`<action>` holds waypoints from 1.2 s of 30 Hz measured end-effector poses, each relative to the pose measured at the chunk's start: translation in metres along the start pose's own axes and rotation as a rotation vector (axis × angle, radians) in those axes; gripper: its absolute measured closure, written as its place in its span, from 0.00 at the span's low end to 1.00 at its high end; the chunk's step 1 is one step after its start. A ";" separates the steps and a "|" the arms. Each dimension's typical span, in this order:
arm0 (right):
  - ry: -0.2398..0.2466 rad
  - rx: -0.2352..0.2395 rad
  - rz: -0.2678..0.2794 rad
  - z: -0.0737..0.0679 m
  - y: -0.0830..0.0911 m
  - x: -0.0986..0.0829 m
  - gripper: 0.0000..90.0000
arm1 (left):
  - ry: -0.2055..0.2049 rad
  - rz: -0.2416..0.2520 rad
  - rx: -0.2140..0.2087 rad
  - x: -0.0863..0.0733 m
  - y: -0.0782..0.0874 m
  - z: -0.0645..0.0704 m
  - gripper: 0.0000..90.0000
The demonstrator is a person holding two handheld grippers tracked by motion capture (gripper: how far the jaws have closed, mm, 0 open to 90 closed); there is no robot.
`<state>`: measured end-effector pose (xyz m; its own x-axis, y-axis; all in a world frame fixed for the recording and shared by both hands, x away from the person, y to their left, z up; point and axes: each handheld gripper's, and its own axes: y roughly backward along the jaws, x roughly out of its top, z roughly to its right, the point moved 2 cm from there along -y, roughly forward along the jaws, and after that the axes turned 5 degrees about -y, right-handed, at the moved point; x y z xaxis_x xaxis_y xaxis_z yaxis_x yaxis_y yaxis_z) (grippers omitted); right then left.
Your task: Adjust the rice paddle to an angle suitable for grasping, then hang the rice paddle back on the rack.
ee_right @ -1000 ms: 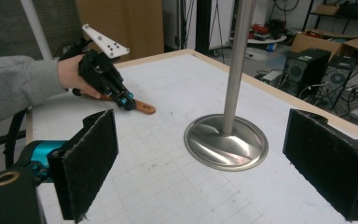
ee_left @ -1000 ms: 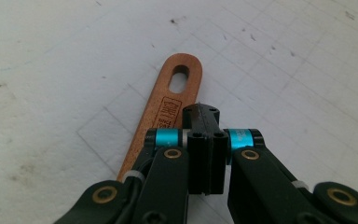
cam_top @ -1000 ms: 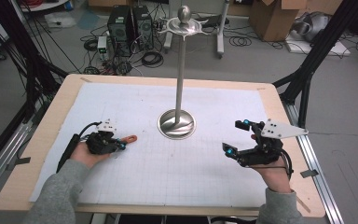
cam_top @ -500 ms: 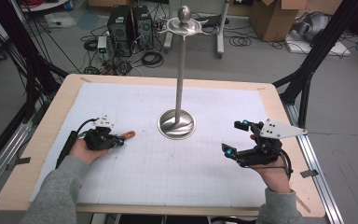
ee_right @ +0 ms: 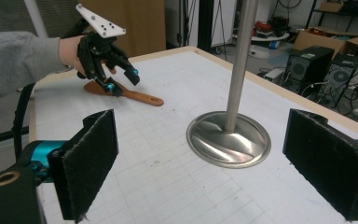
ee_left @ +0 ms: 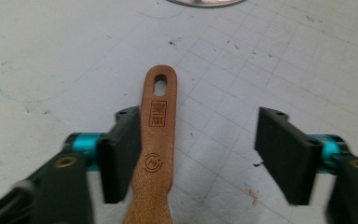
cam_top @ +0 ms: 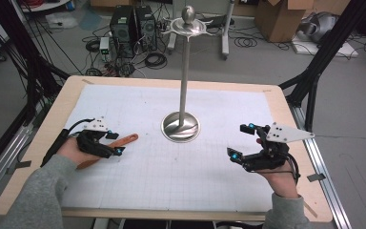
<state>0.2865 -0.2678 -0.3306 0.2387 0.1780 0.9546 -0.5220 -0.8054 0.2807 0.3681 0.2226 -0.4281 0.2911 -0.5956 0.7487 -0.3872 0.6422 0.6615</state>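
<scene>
Left hand-held gripper (ee_left: 200,154) released, jaws wide astride wooden spatula handle (ee_left: 156,144), lying flat on table (cam_top: 209,191) left of metal stand base (cam_top: 180,126). Right hand-held gripper (cam_top: 244,142) released, right of base.

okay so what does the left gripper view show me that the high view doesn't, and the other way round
Left gripper view: the stamped marks and the hanging hole on the wooden handle, and how the open jaws stand, one jaw against the handle's side, the other well apart from it.

High view: the stand with its tall pole and hooked top, the right gripper open above the mat, both forearms, and the floor clutter behind the table.

Both: the left gripper over the handle, the gridded mat, and the stand's base, just an edge in the left gripper view.
</scene>
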 end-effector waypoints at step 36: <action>0.009 0.020 -0.017 -0.002 0.004 -0.002 0.10 | 0.094 -0.100 -0.039 -0.014 -0.019 -0.032 0.23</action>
<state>0.2823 -0.2704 -0.3307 0.2398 0.1974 0.9505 -0.5016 -0.8131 0.2954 0.3995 0.2345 -0.4495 0.4081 -0.6105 0.6787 -0.3186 0.6015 0.7326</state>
